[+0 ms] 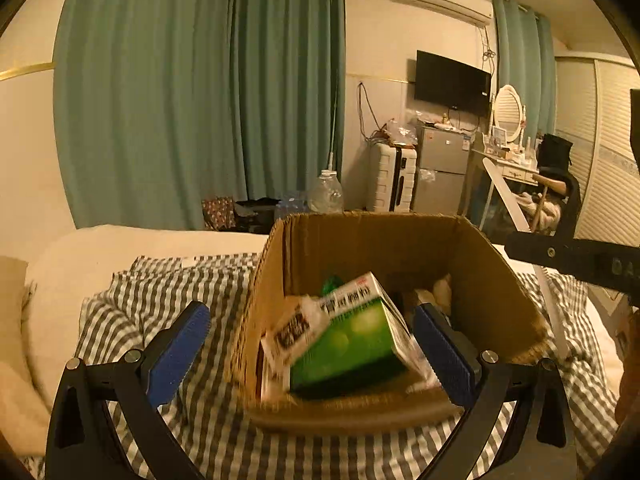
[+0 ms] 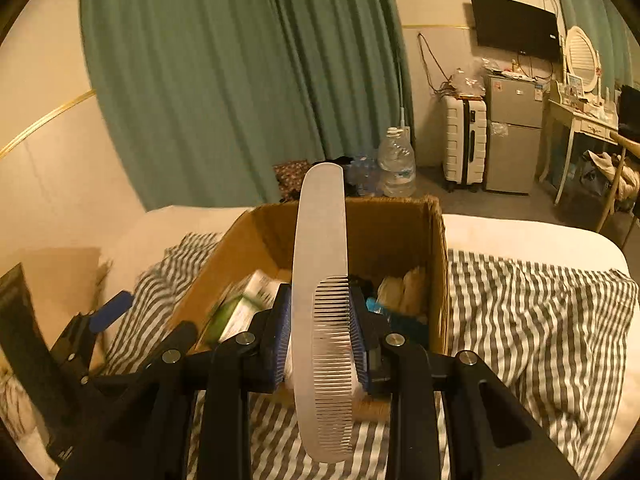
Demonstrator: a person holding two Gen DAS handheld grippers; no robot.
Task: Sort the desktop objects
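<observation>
Now my right gripper [image 2: 320, 336] clamps the comb [image 2: 320, 280], long axis pointing ahead over the cardboard box [image 2: 438, 264]; my left gripper [image 1: 312, 356] gapes empty.

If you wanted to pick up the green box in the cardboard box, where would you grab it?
Probably by its two long side faces, coming down from above through the open top. The green box lies tilted on other things in the cardboard box, whose walls block any sideways approach. The left gripper, jaws open, looks wide enough to straddle it.
</observation>
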